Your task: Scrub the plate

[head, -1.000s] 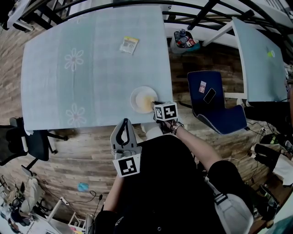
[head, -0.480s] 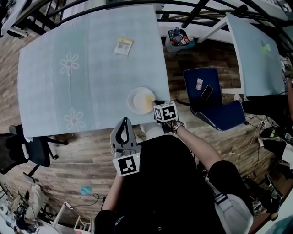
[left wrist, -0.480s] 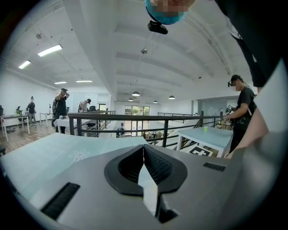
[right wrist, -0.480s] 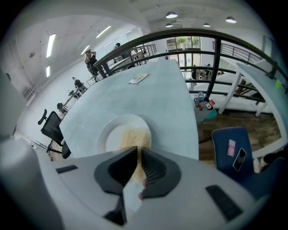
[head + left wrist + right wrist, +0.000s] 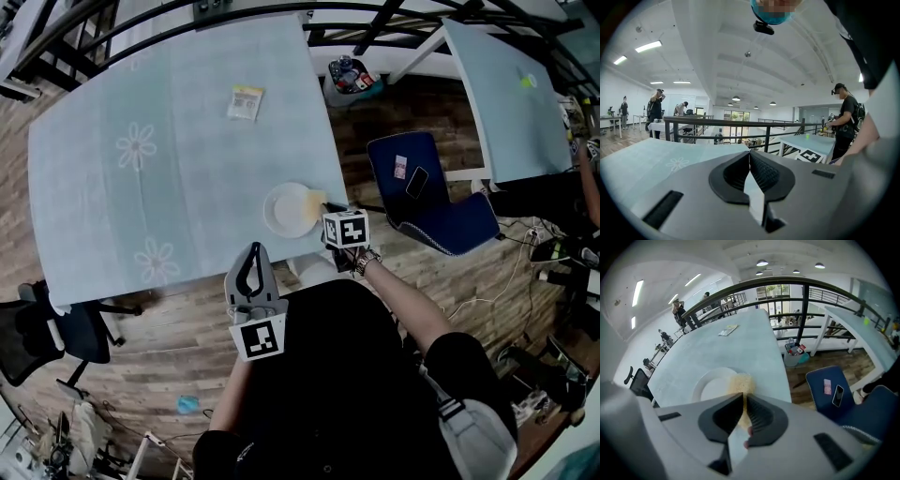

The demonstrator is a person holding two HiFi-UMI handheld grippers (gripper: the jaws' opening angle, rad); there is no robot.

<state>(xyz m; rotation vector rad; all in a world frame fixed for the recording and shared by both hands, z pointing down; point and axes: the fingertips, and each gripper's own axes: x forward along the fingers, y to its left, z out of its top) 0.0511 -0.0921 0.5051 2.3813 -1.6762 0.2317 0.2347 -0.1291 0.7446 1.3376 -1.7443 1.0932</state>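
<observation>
A white plate [image 5: 286,210] sits near the close right corner of the pale blue table [image 5: 141,187]. My right gripper [image 5: 324,210] is shut on a yellow sponge [image 5: 312,202], which rests on the plate's right rim. In the right gripper view the sponge [image 5: 740,382] sticks out past the right gripper [image 5: 742,399] onto the plate [image 5: 712,386]. My left gripper [image 5: 249,260] hangs short of the table's near edge, left of the plate, shut on nothing. In the left gripper view the left gripper [image 5: 750,157] points level over the table [image 5: 642,161].
A small yellow packet [image 5: 246,102] lies far back on the table. Right of the table stand a blue chair [image 5: 441,225] bearing a phone [image 5: 417,181], a bin [image 5: 349,77] and a second table [image 5: 497,94]. A black office chair [image 5: 42,333] sits at left. Railing runs behind.
The sponge in my right gripper has slid from the plate's middle toward its right rim. The left gripper has held still; the head view has shifted a little.
</observation>
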